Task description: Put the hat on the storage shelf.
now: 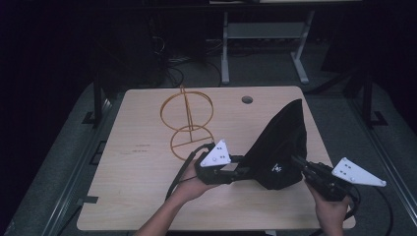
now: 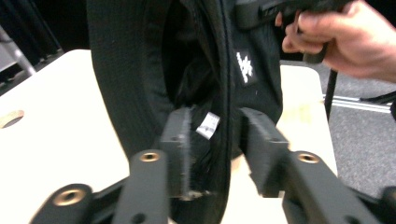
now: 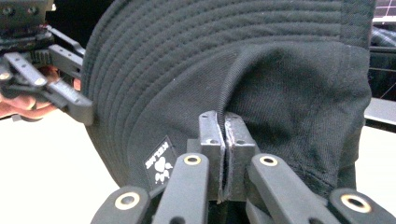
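Observation:
A black bucket hat stands on edge on the right half of the wooden table, held up between both grippers. My right gripper is shut on the hat's corded edge, close to a small white paw label. From the hat's other side my left gripper reaches in, its jaws apart. The hat's brim and a white tag lie between them, against the left pad. In the high view the left gripper and right gripper meet the hat low down.
A gold wire stand with two rings sits left of the hat at mid-table. A round cable hole lies near the far edge. Cables trail from both grippers. A dark floor and a desk frame lie beyond the table.

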`<action>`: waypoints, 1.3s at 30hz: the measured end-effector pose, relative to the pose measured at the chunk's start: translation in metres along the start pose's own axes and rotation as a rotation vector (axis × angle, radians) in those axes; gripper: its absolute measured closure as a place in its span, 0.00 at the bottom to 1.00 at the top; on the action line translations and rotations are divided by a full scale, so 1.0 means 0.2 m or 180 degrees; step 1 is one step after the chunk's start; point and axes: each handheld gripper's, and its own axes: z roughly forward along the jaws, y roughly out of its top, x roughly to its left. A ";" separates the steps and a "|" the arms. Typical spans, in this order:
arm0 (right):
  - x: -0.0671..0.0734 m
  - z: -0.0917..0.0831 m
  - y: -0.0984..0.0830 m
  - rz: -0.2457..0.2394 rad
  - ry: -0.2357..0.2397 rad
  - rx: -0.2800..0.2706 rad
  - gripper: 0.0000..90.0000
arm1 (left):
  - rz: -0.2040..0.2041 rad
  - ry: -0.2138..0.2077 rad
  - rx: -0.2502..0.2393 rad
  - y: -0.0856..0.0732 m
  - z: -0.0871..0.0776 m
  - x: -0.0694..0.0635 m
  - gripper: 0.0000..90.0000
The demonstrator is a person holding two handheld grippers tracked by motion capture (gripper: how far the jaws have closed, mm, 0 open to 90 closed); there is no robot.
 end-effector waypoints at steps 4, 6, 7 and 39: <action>0.01 0.01 0.06 -0.0020 0.0037 0.0006 0.98 | 0.0022 0.0023 0.0048 -0.01 -0.05 -0.01 0.61; 0.01 0.01 0.08 -0.0015 0.0031 -0.0017 0.98 | 0.0033 0.0033 0.0070 -0.02 -0.07 -0.01 0.60; 0.01 0.01 0.09 -0.0013 0.0035 -0.0020 0.98 | 0.0038 0.0049 0.0080 -0.03 -0.08 -0.02 0.59; -0.07 0.22 0.55 -0.0339 0.0691 -0.0050 0.98 | -0.0308 0.0330 0.0277 -0.46 -0.36 0.02 0.43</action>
